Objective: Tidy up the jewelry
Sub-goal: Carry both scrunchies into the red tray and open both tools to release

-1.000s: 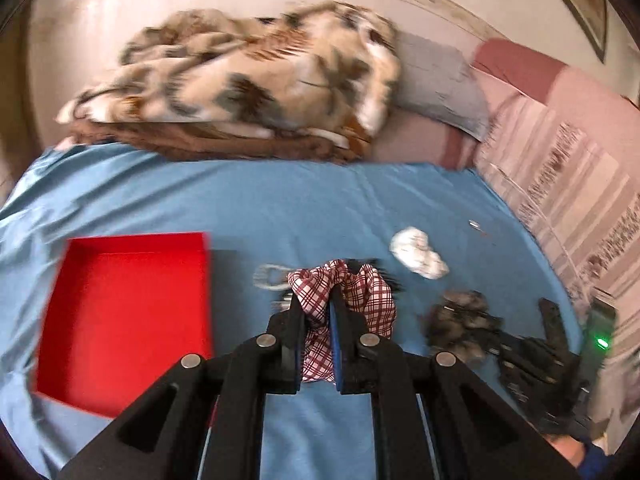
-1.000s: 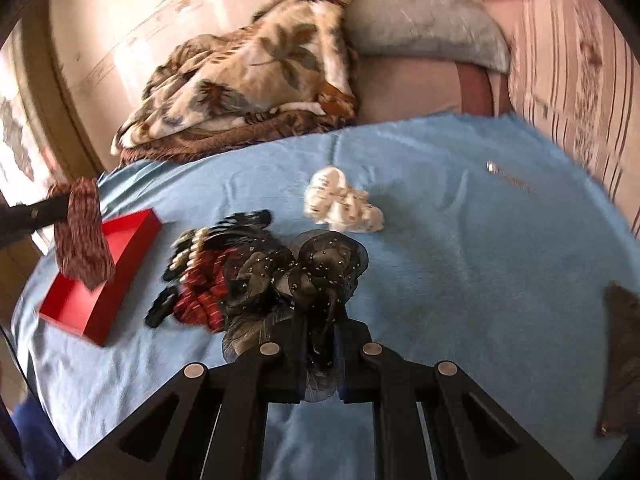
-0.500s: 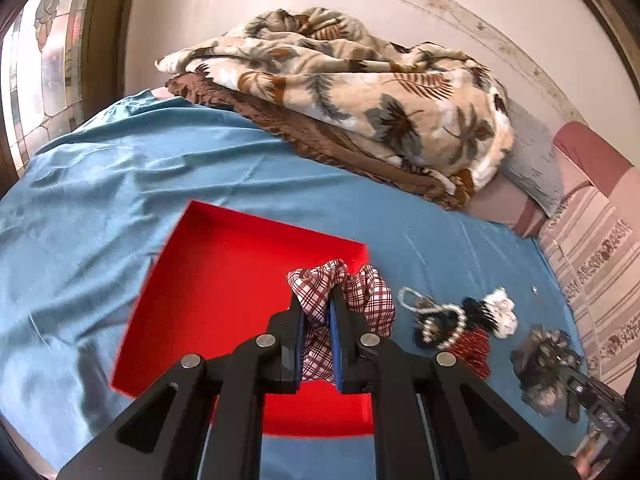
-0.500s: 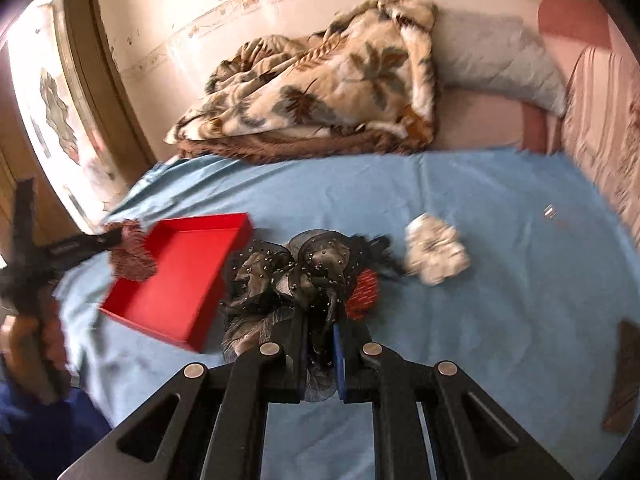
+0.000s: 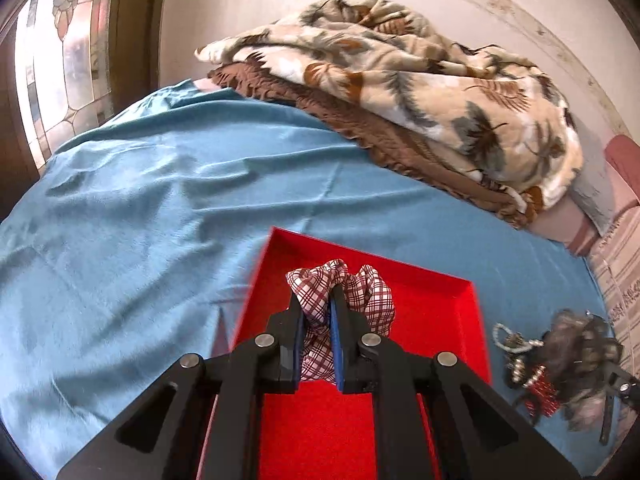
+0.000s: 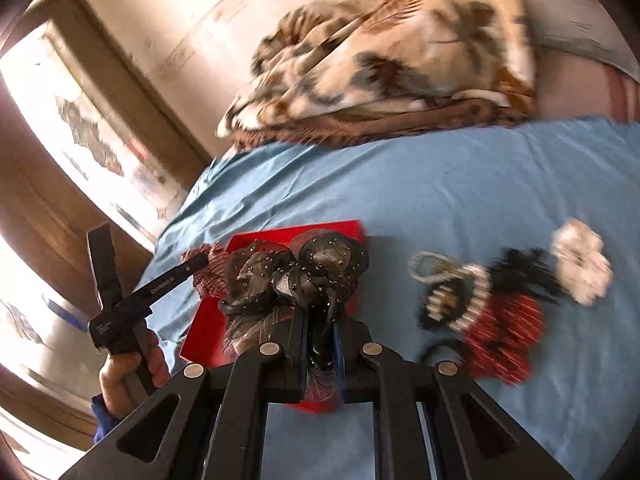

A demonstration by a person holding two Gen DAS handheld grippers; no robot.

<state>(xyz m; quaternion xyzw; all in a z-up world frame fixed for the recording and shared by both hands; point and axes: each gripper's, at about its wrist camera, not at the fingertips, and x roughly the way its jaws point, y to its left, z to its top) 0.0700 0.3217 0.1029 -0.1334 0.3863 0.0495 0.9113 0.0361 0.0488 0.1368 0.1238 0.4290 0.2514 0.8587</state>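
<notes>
Over the red tray [image 5: 436, 312], your left gripper [image 5: 316, 320] is pinched tight on the red-and-white plaid scrunchie [image 5: 340, 292], which bulges out above and hangs below the blue-padded fingers; the cloth is held above the tray floor rather than lying on it. That tray sits on the blue bedspread [image 5: 140, 208], with a leaf-print blanket [image 5: 420, 80] heaped at the far side by the wall.

Your right gripper [image 6: 320, 332] is closed on the black studded mesh bow [image 6: 296, 276], whose loops spread wide above the fingers (it hides much of the tray's [image 6: 208, 324] middle from that camera). From the right wrist view you can see your left hand [image 6: 128, 372] gripping its handle, the plaid scrunchie at the tip over the tray's near-left corner.

Beside the tray, to its right on the bedspread, lies the rest of the pile: a pearl-edged hair clip [image 6: 456, 296], a red striped scrunchie [image 6: 504, 332], a black feathery piece [image 6: 524, 268] and a white scrunchie [image 6: 580, 264], all blurred and touching or overlapping.
</notes>
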